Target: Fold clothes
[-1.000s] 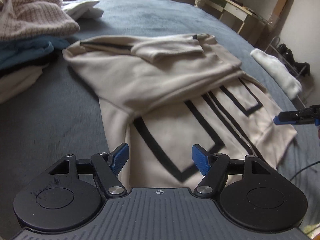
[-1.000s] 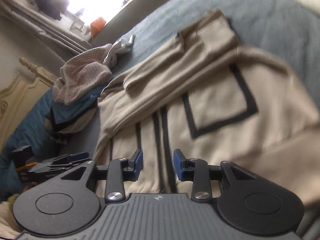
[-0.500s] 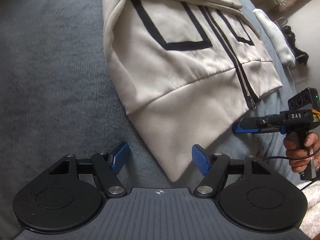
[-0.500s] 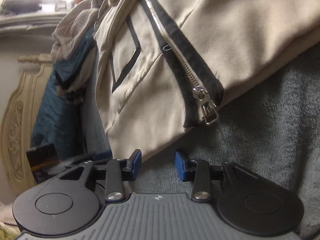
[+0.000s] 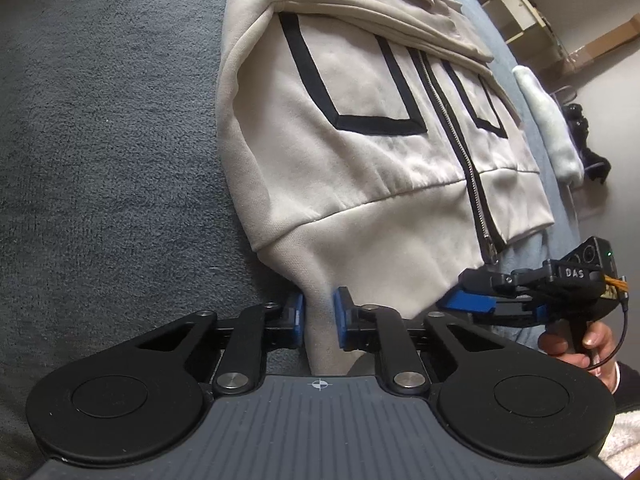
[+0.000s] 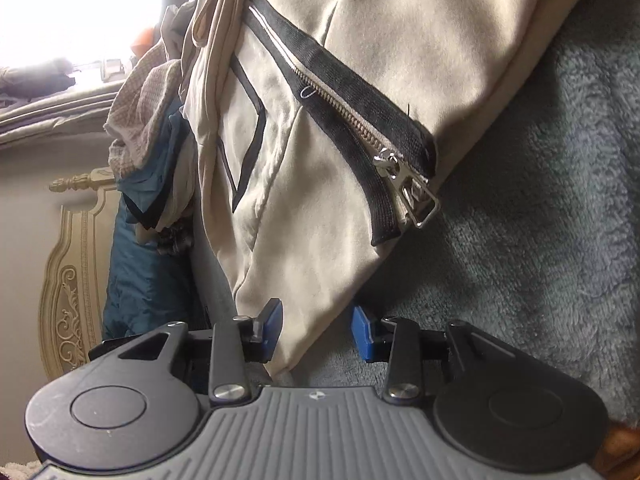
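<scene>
Cream zip hoodie (image 5: 360, 152) spread flat on the grey blanket (image 5: 100, 160). Left gripper (image 5: 319, 316) just clamped on the hem corner (pads pinching fabric). Right gripper (image 6: 316, 330) partly open around the other corner, pads not touching it.

A grey plush blanket (image 5: 100, 160) covers the bed. Off its far edge in the left wrist view lie a white rolled towel (image 5: 548, 128), pale shelving (image 5: 516, 4) and a dark object on a rack (image 5: 588, 148). In the right wrist view, an ornate cream headboard (image 6: 72, 272) stands beyond the blanket, below a bright window (image 6: 80, 8).
</scene>
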Demonstrator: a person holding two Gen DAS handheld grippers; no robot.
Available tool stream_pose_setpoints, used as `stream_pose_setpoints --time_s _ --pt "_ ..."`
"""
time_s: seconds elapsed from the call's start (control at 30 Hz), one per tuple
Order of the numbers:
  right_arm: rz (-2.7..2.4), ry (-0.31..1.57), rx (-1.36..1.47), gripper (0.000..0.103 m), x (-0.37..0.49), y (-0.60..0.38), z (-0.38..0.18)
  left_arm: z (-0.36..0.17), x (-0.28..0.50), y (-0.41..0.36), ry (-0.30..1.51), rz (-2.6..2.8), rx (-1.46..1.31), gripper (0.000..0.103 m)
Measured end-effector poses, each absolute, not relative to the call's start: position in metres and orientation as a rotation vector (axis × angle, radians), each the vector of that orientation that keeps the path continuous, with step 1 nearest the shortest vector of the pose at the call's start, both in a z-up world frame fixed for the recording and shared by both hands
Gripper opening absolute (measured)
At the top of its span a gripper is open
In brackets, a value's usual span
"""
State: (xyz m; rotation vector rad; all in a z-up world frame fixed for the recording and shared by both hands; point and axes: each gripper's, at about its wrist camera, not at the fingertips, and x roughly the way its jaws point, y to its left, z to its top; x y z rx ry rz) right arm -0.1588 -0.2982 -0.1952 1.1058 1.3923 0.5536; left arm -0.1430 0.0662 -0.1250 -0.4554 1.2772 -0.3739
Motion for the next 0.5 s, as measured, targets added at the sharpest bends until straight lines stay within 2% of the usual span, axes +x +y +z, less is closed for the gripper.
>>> stream_pose_setpoints --time_s 0.2,0.5 --pt "0.573 1.443 1.197 0.039 -0.167 -0.282 -0.21 -0.119 -0.14 0.079 1.239 -0.388 -0.657 0.006" --pt "0.565 1.477 1.408 0.039 -0.173 -0.269 -0.23 -0.117 -0.138 0.079 1.191 -0.422 -0.794 0.006"
